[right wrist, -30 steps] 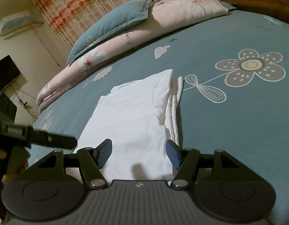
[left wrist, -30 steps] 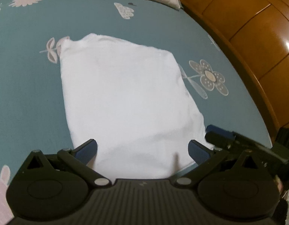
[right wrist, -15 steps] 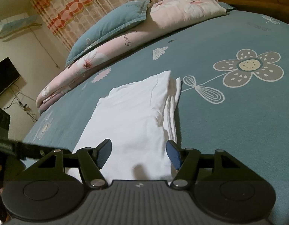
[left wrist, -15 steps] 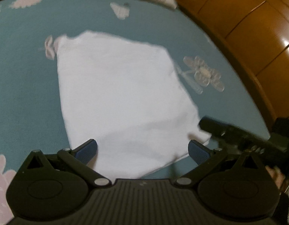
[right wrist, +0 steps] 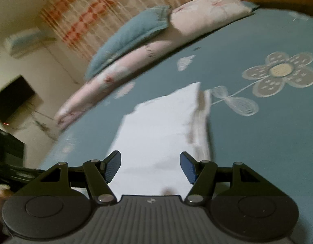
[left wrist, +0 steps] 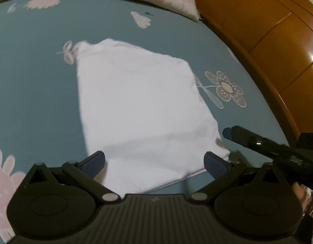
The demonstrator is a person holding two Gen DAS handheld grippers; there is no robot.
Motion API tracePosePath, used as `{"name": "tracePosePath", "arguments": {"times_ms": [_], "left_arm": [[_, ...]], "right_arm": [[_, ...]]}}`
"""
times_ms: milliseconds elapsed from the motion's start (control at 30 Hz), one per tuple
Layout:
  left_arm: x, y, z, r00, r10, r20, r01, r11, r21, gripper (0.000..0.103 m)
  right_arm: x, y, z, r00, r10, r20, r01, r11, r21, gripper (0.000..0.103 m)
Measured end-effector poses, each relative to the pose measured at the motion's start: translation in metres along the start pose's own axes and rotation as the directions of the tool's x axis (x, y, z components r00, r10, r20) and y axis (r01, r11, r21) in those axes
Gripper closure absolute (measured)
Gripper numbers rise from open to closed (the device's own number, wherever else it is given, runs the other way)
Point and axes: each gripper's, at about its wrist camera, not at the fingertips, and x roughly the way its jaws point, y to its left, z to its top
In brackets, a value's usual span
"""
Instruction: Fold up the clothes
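My left gripper [left wrist: 154, 159] and right gripper [right wrist: 150, 167] both hang spread wide over the near edge of the white shirt [left wrist: 142, 109], pinching nothing, not obviously touching it. The shirt lies folded flat mid-bed on the teal sheet [left wrist: 34, 77]. I'd pinch both near corners evenly so the layers at the right edge don't slide.

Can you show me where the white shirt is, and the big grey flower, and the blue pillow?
shirt [left wrist: 144, 109], left wrist view, middle of the folded top layer
flower [right wrist: 280, 70], right wrist view, its pale centre
pillow [right wrist: 132, 38], right wrist view, middle of its blue face
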Motion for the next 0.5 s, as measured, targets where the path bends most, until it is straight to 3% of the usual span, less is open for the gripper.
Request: {"name": "tracePosePath", "arguments": {"times_ms": [67,133,300,500], "left_arm": [[0.002,0.003,-0.006,1.0,-0.012,-0.01,0.012,1.0,-0.014,0.001],[0.003,0.004,-0.013,1.0,-0.02,-0.015,0.02,1.0,-0.02,0.001],[0.007,0.006,-0.02,0.999,-0.022,-0.031,0.022,1.0,-0.017,0.001],[-0.014,0.008,-0.017,0.998,-0.049,0.033,0.051,0.998,-0.047,0.001]], "right_arm": [[0.005,0.0,-0.002,0.996,0.079,-0.033,-0.078,0.996,0.031,0.033],[0.009,0.0,-0.005,0.993,0.101,-0.066,-0.099,0.994,0.041,0.033],[0.011,-0.006,-0.01,0.992,0.01,-0.123,-0.01,1.0,0.003,0.033],[-0.012,-0.024,-0.004,0.999,0.004,-0.052,-0.001,0.998,0.059,0.028]]}}
